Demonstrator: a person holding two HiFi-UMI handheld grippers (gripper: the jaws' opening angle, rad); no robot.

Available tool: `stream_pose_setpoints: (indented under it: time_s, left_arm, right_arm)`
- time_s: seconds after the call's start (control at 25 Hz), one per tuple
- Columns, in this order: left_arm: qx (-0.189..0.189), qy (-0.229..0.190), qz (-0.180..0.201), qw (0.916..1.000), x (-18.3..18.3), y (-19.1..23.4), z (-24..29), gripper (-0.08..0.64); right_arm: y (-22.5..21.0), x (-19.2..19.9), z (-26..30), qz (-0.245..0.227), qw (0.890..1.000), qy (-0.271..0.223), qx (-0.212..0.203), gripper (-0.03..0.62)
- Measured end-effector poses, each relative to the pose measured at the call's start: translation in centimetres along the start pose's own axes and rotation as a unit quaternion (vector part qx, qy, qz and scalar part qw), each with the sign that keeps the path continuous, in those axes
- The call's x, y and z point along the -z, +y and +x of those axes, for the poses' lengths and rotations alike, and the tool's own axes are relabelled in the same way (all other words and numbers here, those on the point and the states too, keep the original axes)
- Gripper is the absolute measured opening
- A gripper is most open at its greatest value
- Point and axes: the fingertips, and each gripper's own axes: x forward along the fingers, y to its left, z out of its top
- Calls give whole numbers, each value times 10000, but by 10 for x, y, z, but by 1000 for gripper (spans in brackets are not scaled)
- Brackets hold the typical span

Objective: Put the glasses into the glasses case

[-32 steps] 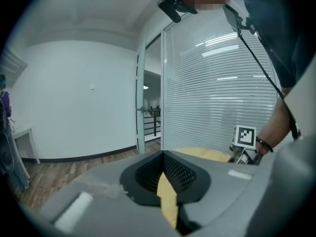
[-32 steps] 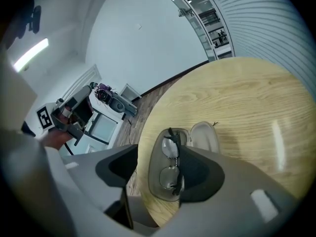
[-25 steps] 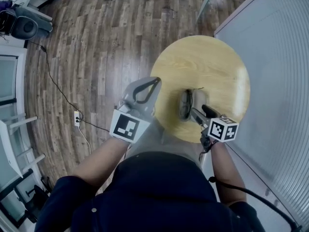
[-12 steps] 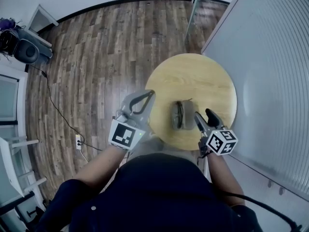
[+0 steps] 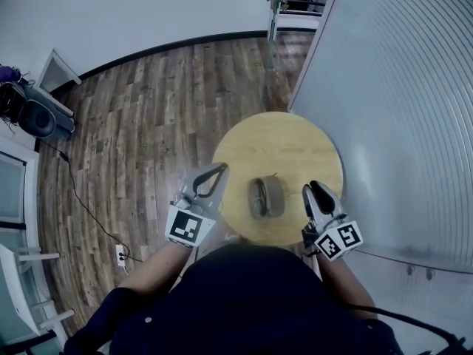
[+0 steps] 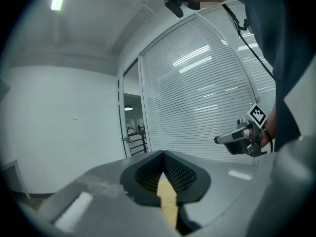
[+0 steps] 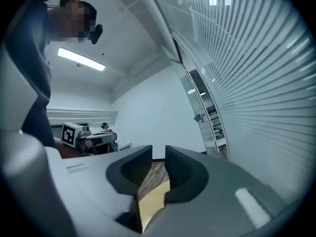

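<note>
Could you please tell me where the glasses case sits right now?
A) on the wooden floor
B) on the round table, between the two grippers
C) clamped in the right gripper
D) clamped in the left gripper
B: the glasses case lies on the round table, clear of the left gripper and the right gripper, whose jaws have just been closing with nothing between them.
</note>
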Motion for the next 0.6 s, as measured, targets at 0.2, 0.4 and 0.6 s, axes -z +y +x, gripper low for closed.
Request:
stream_pose_setpoints:
  time_s: [0.2,0.4,0.6]
  left_arm:
    - [-114,-127,-201,9997,-17,-9,-1,6]
    - [-12,-51,-127,9999,-8,-24,0,6]
    - [-115,-64,-247,9996,-11,-26,-3,6]
  right_arm:
    - [10,-30,-21,-693,9974,-183,112,11]
    - [9,-41,-33,-896,9956,-213,175,9]
    - [0,-39,-35,-795,9963,-144,289,9]
